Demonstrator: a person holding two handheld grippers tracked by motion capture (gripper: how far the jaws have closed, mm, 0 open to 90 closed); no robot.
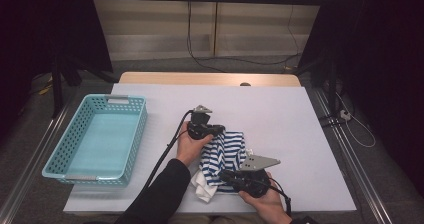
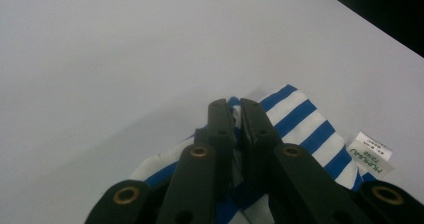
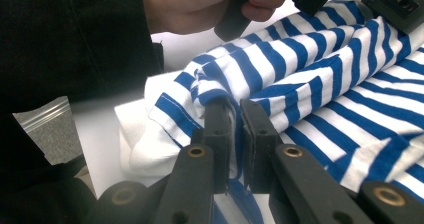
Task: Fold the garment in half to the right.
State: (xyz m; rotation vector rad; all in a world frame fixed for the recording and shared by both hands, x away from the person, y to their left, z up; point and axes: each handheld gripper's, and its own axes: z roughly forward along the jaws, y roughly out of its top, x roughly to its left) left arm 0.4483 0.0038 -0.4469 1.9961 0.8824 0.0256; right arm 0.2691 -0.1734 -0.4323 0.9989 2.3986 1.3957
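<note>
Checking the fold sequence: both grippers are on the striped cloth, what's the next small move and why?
Probably lift both ends together and carry the striped cloth toward the basket. Left gripper and right gripper are each shut on a fold of it, it lies bunched on the table, and the basket stands to the left.

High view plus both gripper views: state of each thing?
Striped shirt: bunched on the table, pinched at two edges.
Left hand-held gripper: shut on the shirt's far edge.
Right hand-held gripper: shut on a fold of the shirt.
Basket: upright, empty.
Shirt tag: exposed, print up.
</note>
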